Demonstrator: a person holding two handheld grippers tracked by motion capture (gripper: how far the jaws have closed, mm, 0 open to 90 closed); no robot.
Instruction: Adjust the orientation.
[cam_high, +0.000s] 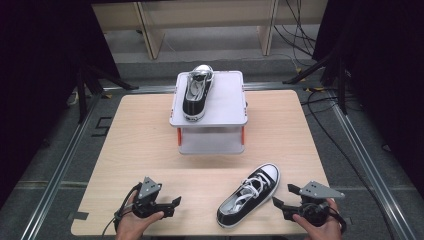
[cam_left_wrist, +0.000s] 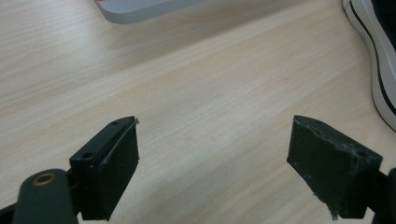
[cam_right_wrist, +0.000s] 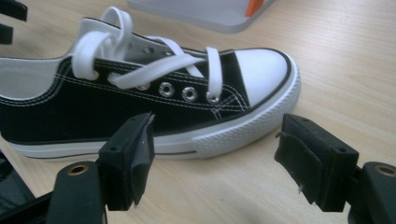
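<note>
Your high view looks down on the whole table (cam_high: 150, 145); both gripper views skim it closely, sharing the near-edge sneaker (cam_right_wrist: 154, 93).

Left gripper (cam_high: 176, 201) low, jaws wide apart; right gripper (cam_high: 276, 203) low, jaws wide apart, both pointing inward.

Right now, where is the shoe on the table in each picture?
High view: the shoe lies low and right of centre, between the two grippers.
Left gripper view: its white sole edge runs down the right side.
Right gripper view: the shoe lies across the left and middle, toe pointing right.
Shared landmark: the grey stand behind it.
</note>
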